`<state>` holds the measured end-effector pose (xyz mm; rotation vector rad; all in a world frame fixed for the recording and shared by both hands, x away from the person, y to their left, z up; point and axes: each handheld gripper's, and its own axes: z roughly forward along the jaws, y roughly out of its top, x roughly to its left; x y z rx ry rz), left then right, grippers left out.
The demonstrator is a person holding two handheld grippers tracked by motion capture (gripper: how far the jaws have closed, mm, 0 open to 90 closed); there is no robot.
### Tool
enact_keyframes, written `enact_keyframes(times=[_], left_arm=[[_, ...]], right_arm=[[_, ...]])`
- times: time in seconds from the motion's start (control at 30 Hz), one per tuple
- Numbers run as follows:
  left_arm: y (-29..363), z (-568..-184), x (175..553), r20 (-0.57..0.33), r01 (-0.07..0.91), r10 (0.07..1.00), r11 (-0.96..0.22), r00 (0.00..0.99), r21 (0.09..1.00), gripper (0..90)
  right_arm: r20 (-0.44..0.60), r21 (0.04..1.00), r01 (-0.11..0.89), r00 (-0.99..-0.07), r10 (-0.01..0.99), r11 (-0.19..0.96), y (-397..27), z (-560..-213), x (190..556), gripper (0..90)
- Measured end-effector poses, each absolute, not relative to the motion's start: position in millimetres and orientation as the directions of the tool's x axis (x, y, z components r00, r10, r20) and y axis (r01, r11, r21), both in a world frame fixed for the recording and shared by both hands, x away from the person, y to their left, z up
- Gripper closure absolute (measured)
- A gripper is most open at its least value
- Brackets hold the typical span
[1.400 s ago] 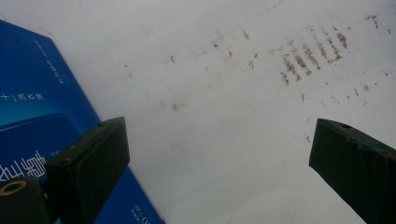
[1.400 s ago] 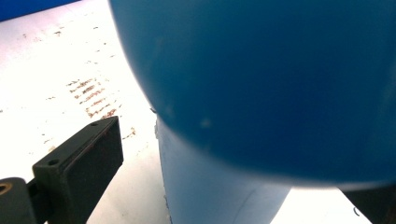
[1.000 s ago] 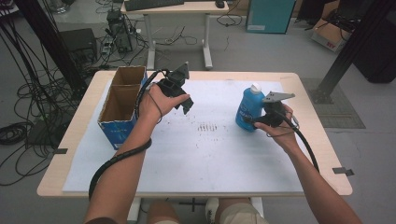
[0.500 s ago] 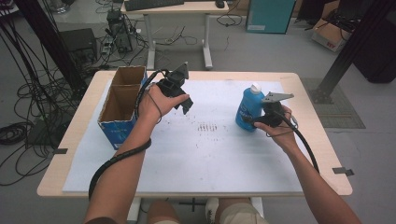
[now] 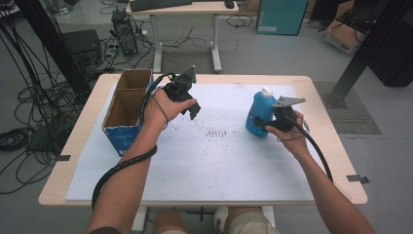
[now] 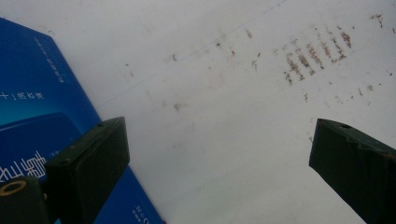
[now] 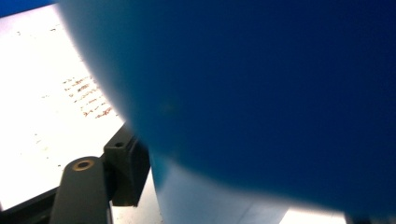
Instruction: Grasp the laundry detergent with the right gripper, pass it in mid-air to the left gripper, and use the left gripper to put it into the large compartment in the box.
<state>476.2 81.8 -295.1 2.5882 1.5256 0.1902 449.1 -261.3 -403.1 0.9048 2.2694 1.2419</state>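
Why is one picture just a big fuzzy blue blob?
In the right gripper view the bottle sits so close to the camera that it blurs, and the sheet glares white. The left gripper view is sharper, its stains clear. The high view shows the bottle whole, evenly lit.

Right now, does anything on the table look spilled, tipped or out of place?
Nothing is tipped: the blue bottle stands upright between the right gripper's jaws, and the cardboard box sits square. The one oddity is a patch of brownish smudges on the white sheet, looking like dried stains rather than a spill.
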Motion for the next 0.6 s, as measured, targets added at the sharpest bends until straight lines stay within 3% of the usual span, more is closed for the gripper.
enact_keyframes(times=[0.33, 0.6], left_arm=[[81.0, -296.0, 477.1, 0.044, 0.859, 0.875, -0.482, 0.482, 0.173, 5.3], [76.5, -292.1, 477.1, 0.046, 0.854, 0.871, -0.489, 0.489, 0.178, 5.3]], right_arm=[[-0.029, 0.852, 0.341, -0.727, 0.687, 0.397, -260.0, -404.7, 449.7, 39.8], [-0.021, 0.85, 0.345, -0.732, 0.681, 0.397, -260.8, -404.4, 450.4, 40.7]])
